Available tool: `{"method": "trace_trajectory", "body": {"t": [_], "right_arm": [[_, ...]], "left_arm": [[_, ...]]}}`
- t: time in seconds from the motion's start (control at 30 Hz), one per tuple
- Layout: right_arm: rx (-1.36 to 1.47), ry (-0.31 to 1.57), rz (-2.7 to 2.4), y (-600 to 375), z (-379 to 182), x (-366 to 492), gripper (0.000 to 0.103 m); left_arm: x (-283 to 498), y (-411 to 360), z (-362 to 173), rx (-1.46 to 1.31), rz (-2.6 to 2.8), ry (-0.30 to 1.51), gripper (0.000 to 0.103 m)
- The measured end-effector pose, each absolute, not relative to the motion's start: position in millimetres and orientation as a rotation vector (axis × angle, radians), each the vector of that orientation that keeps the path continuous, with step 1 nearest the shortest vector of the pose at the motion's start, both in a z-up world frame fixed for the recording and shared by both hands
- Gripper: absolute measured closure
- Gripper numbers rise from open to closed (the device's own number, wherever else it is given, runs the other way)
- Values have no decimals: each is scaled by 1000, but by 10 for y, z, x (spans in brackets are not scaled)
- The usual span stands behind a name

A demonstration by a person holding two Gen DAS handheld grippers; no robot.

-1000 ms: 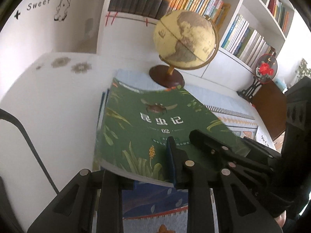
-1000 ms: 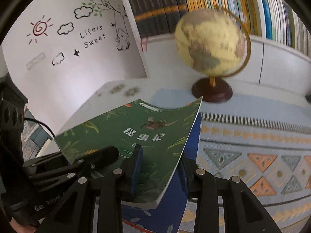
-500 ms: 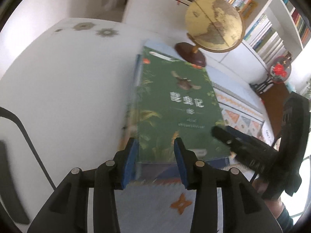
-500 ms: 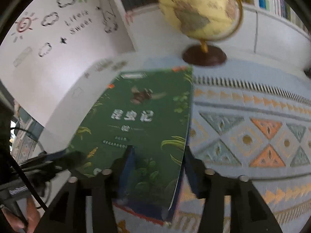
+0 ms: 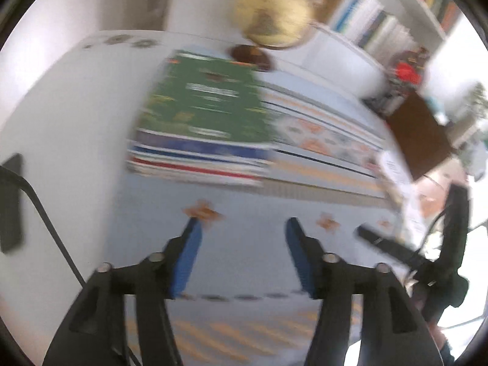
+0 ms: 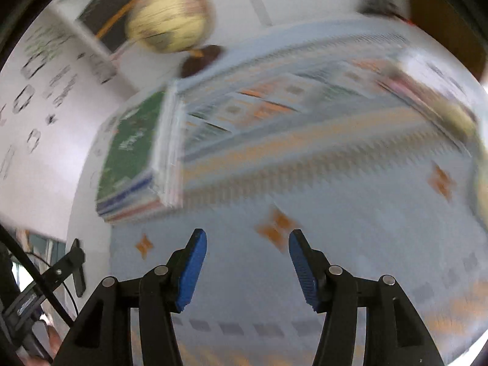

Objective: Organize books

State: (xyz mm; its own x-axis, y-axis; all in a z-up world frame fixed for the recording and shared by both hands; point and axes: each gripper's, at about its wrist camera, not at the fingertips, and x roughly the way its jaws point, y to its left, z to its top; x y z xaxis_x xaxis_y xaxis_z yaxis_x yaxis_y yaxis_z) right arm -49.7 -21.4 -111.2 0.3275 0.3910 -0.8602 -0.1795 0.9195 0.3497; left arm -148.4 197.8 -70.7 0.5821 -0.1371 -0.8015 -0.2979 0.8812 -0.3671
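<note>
Books (image 5: 201, 134) lie stacked well beyond both opening, empty tongs, left (image 5: 242, 228) and right (image 6: 247, 238)

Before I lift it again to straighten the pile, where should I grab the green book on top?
Probably by its near short edge, coming in low from the mat side. The green book lies flat on the stack of books, so only its edges offer a thin pinch. That edge faces the left gripper, whose jaws are opening and empty.
</note>
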Motion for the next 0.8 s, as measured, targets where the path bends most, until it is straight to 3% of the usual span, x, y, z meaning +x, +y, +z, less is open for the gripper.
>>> {"method": "trace_trajectory", "body": {"t": [0.13,0.2,0.6,0.73,0.8], "right_arm": [[251,1165,336,-822,-952,-947,49],[243,1130,326,-1061,-833,-1121,49],[353,967,258,-2234,-421,-1877,45],[311,894,246,-2370,-326,-1908,33],[333,900,231,-2480,-374,-1828,32]], "left_arm": [[-1520,1260,-413,-434,-4,910,35],[-1572,971,-310,-415,-42,894,20],[-1705,-501,-48,-197,-260,893,19],[-1505,-754,-144,-187,-300,930,19],[-1377,-845,-201,-188,-315,943,19]]}}
